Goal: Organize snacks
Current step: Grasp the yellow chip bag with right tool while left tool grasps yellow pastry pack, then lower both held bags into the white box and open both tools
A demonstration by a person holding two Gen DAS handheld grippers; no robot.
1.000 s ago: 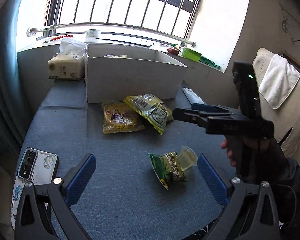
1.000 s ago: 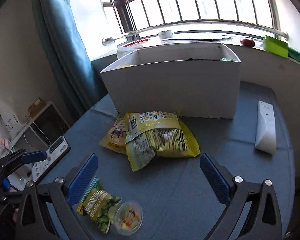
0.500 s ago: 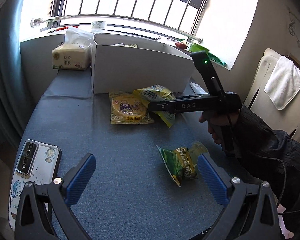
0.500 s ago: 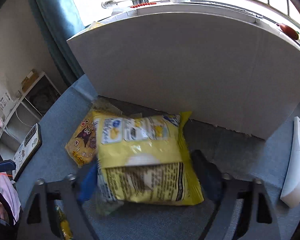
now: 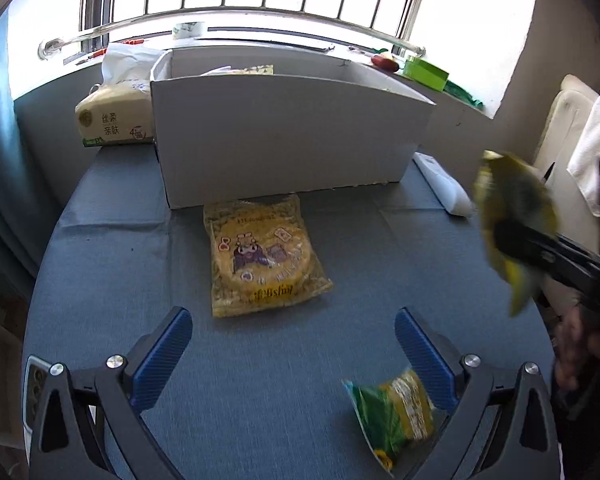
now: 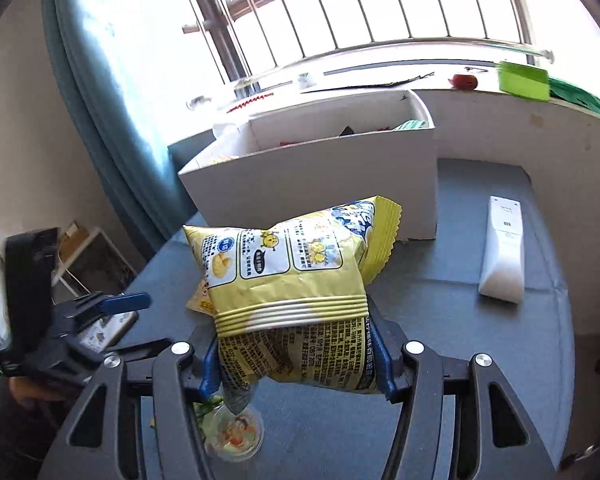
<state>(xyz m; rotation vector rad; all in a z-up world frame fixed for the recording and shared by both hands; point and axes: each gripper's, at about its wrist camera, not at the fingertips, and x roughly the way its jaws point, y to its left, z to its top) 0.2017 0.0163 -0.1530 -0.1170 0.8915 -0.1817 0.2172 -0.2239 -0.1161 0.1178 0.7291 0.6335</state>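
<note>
- Gripping the yellow chip bag (image 6: 296,280), the right gripper (image 6: 296,364) has both blue pads pressed into the bag's lower half; the bag is lifted clear of the blue table (image 6: 480,352) and tilts up toward the white box (image 6: 320,184).
- From the left wrist view, the same bag shows as a yellow-green blur (image 5: 514,224) at the right edge, clamped in the dark fingers of the right gripper (image 5: 504,240), above table height and to the right of the box (image 5: 284,136).
- Left gripper (image 5: 292,352): jaws wide apart, nothing between them, hovering over the table (image 5: 100,264).
- Yellow cartoon snack pack (image 5: 262,256) lies flat on the table, just in front of the box's front wall, ahead of the left gripper.
- Green snack packet (image 5: 392,408) lies on the table beside the left gripper's right finger; contact cannot be judged.
- Small clear jelly cup (image 6: 234,434) sits on the table below the held bag.
- White remote (image 6: 502,248) lies to the right of the box; tissue pack (image 5: 114,116) sits at the box's left.
- Box already holds some items; only their tops are visible.
</note>
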